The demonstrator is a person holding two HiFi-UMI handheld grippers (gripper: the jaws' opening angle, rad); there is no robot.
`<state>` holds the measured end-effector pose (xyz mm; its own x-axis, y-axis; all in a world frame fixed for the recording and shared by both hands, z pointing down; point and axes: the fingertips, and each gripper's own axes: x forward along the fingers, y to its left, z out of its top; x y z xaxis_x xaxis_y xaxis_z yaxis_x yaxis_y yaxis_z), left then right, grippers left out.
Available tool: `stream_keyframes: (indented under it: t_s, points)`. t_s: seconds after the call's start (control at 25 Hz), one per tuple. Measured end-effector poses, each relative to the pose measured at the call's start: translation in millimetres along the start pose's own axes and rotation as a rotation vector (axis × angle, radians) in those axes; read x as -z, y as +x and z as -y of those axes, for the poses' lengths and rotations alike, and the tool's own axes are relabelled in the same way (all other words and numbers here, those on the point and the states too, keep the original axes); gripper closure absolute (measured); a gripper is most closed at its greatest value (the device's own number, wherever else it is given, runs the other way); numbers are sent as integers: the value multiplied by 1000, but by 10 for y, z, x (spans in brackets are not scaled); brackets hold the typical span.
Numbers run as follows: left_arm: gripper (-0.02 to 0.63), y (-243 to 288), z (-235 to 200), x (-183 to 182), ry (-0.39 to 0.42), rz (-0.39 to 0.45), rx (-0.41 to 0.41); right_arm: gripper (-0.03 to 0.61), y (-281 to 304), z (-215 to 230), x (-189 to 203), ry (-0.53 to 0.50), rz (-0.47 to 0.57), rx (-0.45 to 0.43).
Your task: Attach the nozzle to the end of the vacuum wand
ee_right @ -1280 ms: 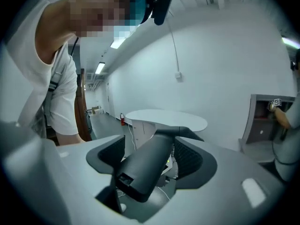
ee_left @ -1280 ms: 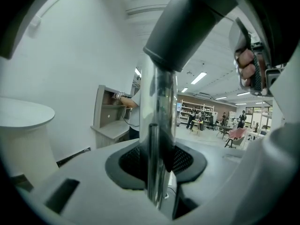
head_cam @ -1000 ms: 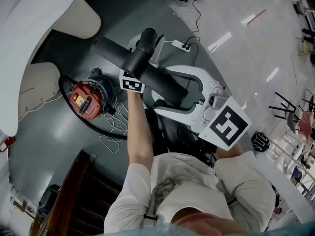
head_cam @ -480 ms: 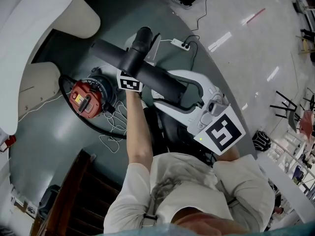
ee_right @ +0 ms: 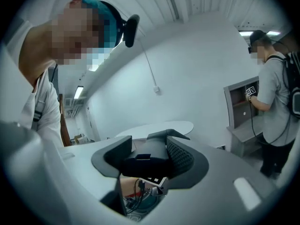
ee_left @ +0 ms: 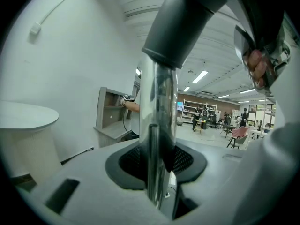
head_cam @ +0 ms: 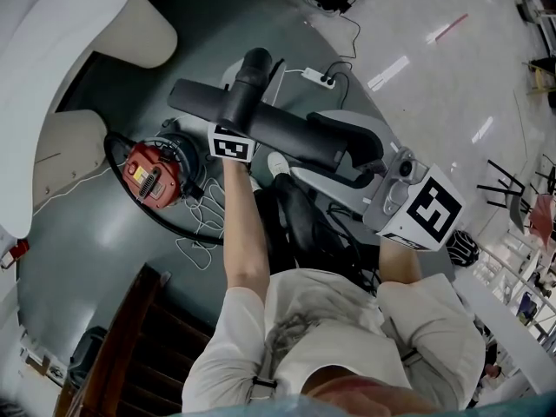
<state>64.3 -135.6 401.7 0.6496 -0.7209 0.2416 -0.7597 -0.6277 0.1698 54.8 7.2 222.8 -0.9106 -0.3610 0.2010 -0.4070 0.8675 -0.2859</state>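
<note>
- Left gripper [ee_left: 157,170]: fingers set narrow, clamped on the shiny wand [ee_left: 158,102]. The wand runs up between them to a dark collar [ee_left: 187,27] beyond the tips.
- Right gripper [ee_right: 149,159]: its jaws have just been closing. The black nozzle [ee_right: 140,163] fills the gap between the fingers, its sides against both pads.
- From above, the nozzle crosses the wand just past the left fingers, and its far end sits inside the right fingers.

White power strip [head_cam: 314,78] — on floor [head_cam: 104,233] (plug [head_cam: 328,82] inserted)
</note>
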Motion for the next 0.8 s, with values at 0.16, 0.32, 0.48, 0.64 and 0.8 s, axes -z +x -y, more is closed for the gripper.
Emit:
stream_keyframes:
  t_s: [0.16, 0.32, 0.48, 0.64, 0.8]
  points:
    - [489, -41, -7, 27, 0, 2, 3, 339, 0, 2, -27, 30, 29, -1]
    - [489, -13, -6, 5, -3, 1, 5, 338, 23, 6, -12, -30, -9, 11]
    - [489, 27, -2, -41, -4, -1, 1, 339, 54, 44, -7, -115, -42, 49]
    - [489, 24, -12, -61, -8, -3, 1, 341, 80, 74, 108, -164, -96, 87]
    - [489, 41, -17, -60, -8, -1, 2, 341, 132, 101, 248, -218, -152, 117]
